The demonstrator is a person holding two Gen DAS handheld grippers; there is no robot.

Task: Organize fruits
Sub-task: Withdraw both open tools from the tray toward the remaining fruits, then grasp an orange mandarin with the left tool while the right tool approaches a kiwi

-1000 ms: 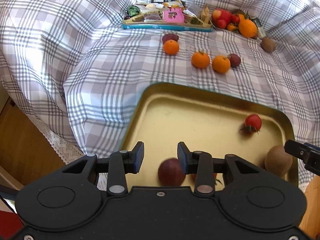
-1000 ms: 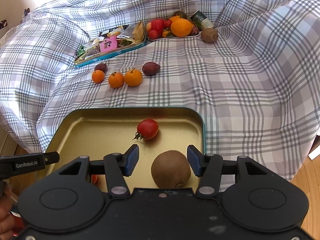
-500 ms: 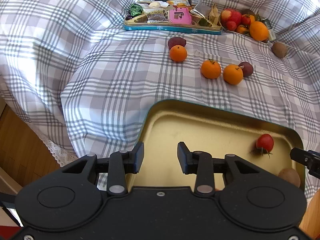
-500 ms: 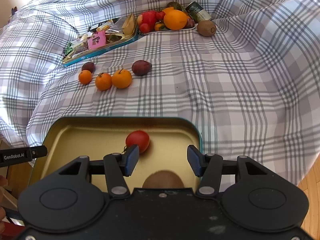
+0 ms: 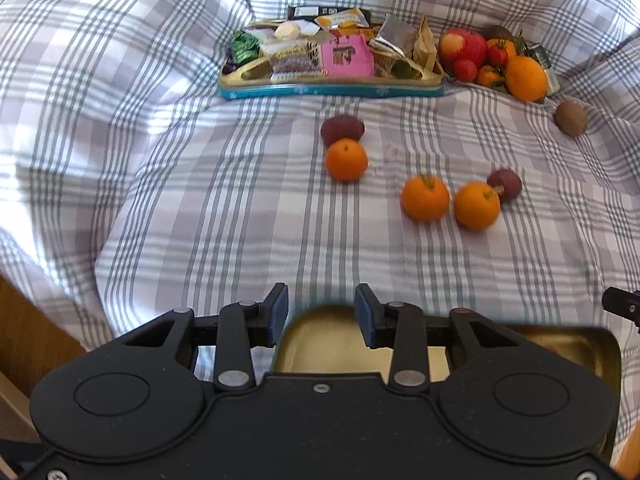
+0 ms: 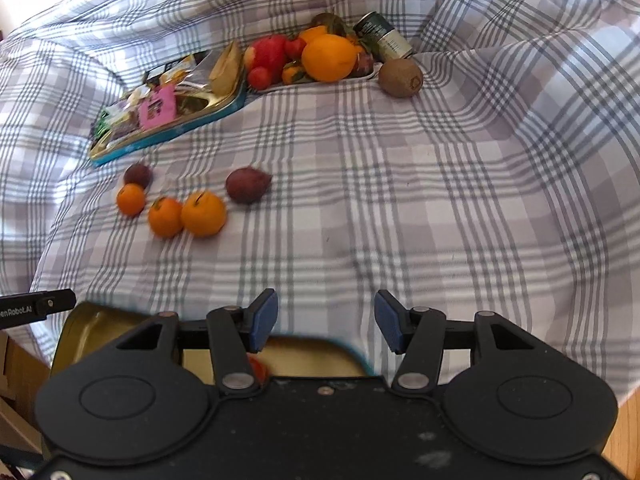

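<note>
Both grippers — left (image 5: 321,316), right (image 6: 326,325) — apart, empty; gold tray (image 5: 320,336) barely filled — three mandarins (image 5: 425,198) beyond it remain.

three oranges (image 5: 425,203), two plums (image 5: 342,129), loose on bedspread

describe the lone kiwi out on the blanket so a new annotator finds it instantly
Start at the snack tin at the back of the checked blanket, then move right past the fruit pile beside it. Just right of that pile, below the dark can, lies the kiwi. It is the only fuzzy brown fruit; its neighbours are red or orange.
</note>
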